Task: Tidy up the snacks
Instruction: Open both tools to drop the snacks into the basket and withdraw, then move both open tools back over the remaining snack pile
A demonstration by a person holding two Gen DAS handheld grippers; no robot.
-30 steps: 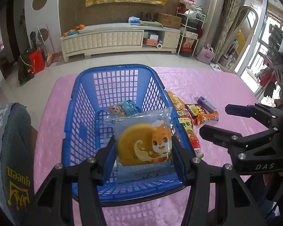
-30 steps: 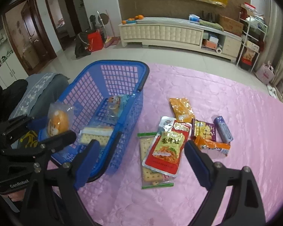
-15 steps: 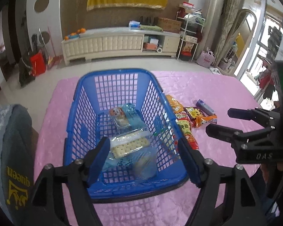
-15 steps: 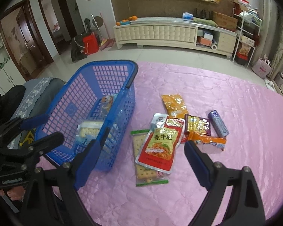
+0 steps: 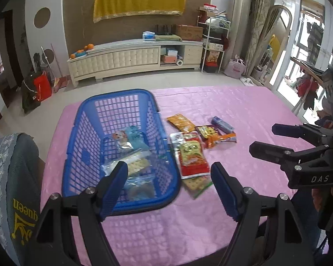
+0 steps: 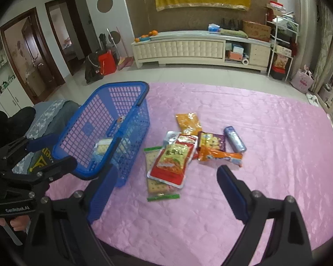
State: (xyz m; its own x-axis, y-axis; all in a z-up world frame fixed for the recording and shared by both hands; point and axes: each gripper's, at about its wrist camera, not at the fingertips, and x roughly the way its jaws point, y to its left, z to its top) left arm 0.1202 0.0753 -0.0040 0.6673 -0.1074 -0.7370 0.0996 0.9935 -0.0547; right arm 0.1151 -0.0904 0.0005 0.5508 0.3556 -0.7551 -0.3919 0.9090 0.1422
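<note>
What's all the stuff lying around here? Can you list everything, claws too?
basket: one, blue, left side of table
packets in basket: several, mostly clear and pale blue, exact count unclear
red packet: one, atop a green-edged cracker pack
orange packet: one, farthest of the pile
purple packet: one, mid pile
long orange packet: one, nearer than the purple
blue tube pack: one, right edge of pile
tablecloth: one, pink
left claw: open, empty
right claw: open, empty

Blue basket [image 6: 131, 119], snack pile [image 6: 177, 155], gaping right tool [image 6: 166, 188]
</note>
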